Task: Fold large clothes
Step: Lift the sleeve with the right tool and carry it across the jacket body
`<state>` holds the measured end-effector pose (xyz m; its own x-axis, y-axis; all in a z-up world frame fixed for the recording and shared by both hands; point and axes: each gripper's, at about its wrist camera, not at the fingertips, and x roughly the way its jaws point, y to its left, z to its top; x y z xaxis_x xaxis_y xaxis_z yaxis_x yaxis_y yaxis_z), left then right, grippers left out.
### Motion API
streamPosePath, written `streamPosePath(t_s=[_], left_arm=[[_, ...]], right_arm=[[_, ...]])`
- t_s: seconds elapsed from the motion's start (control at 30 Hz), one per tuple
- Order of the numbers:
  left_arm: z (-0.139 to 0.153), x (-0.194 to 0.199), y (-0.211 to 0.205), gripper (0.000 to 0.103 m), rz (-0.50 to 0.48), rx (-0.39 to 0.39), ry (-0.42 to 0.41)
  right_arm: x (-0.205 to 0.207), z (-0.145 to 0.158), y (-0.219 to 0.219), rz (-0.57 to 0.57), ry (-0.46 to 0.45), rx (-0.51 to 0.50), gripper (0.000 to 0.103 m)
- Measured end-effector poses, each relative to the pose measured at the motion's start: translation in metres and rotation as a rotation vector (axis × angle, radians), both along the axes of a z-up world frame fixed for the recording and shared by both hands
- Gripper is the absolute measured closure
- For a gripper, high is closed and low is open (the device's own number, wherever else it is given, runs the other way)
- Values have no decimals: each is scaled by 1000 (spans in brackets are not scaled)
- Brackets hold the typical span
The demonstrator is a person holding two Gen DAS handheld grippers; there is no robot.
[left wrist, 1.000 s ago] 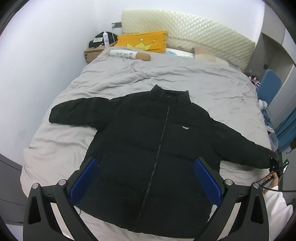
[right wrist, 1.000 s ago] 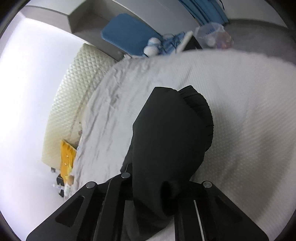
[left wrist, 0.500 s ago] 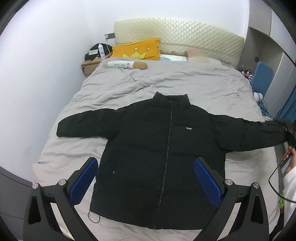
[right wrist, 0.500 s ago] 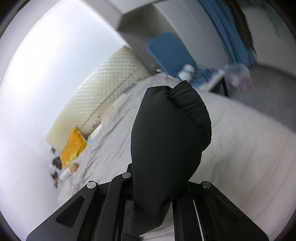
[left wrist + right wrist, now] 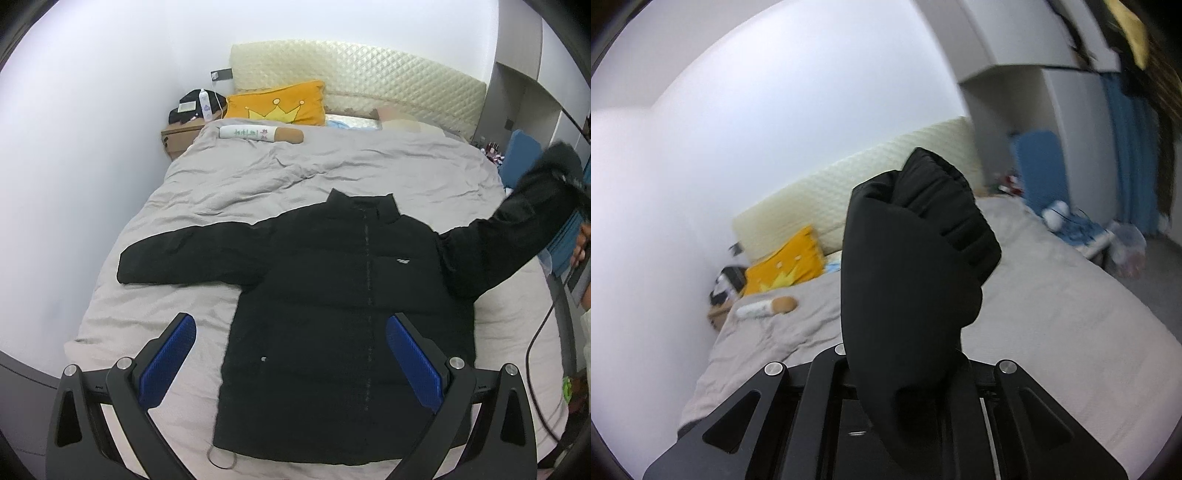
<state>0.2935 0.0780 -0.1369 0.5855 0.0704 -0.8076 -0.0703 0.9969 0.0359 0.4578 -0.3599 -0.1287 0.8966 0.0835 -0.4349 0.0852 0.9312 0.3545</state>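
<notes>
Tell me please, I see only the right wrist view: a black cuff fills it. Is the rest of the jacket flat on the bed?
Observer: Mostly. The jacket lies front up, zipped, on the grey bed; only the sleeve that the right gripper holds is raised off it.
Operator: Where is the other sleeve?
Observer: The other sleeve lies stretched out flat toward the wall side.
Operator: And the left gripper?
Observer: The left gripper hovers above the hem, its blue fingers wide apart, holding nothing.
</notes>
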Motion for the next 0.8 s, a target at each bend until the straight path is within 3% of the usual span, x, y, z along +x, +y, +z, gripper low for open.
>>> streamPosePath(t_s=[0.13, 0.27, 0.43, 0.8], left_arm=[[-16, 8, 31, 0, -3, -6, 3], [-31, 17, 63, 0, 26, -17, -1], [-53, 24, 94, 0, 57, -6, 8], [-106, 48, 143, 0, 87, 0, 47]], right_arm=[[16, -11, 66, 70, 17, -41, 93], [38, -41, 140, 167, 49, -84, 93], [61, -94, 218, 279, 110, -108, 92], [93, -234, 327, 499, 302, -225, 90]])
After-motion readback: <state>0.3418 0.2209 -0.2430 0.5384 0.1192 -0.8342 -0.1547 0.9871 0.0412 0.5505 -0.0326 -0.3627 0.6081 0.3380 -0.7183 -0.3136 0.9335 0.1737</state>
